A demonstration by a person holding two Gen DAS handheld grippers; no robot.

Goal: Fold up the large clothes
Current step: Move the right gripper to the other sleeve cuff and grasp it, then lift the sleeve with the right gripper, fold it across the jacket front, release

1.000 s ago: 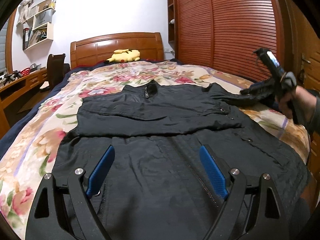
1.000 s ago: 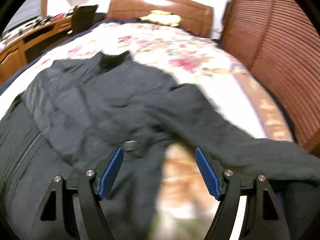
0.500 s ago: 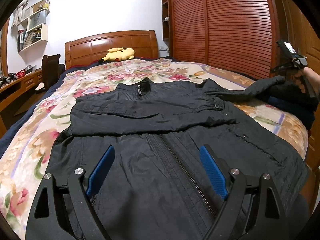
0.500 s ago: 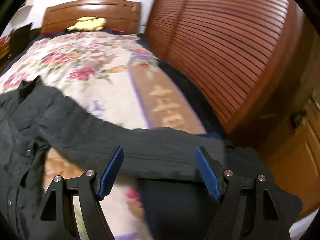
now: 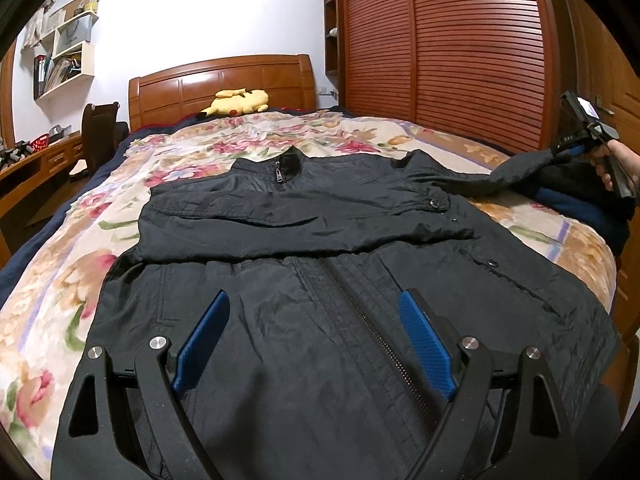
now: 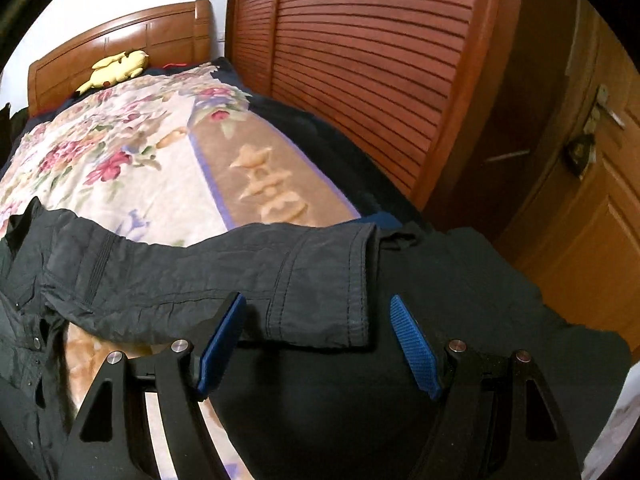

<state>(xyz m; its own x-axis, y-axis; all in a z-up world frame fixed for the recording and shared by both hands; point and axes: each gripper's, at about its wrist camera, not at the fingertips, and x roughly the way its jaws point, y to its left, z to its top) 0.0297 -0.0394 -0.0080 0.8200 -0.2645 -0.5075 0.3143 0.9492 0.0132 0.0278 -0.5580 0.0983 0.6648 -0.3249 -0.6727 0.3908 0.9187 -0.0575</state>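
Observation:
A black zip jacket [image 5: 320, 280] lies front-up on the floral bed [image 5: 56, 280], collar toward the headboard. One sleeve is folded across its chest. The other sleeve [image 6: 240, 280] stretches out to the right bed edge, its cuff [image 6: 356, 284] lying on a dark garment [image 6: 440, 300]. My left gripper [image 5: 314, 340] is open and empty above the jacket's lower front. My right gripper [image 6: 318, 344] is open, its jaws on either side of the cuff without gripping it. It also shows in the left wrist view [image 5: 576, 148] at the far right.
A yellow plush toy [image 5: 236, 102] lies by the wooden headboard [image 5: 224, 80]. A slatted wardrobe [image 5: 440, 48] stands close along the bed's right side, with a wooden door [image 6: 580, 184] beyond it. A desk and chair [image 5: 100, 132] stand at the left.
My right gripper has swung right, from over the jacket's body out to the sleeve's cuff at the bed edge. My left gripper has barely moved and stays open.

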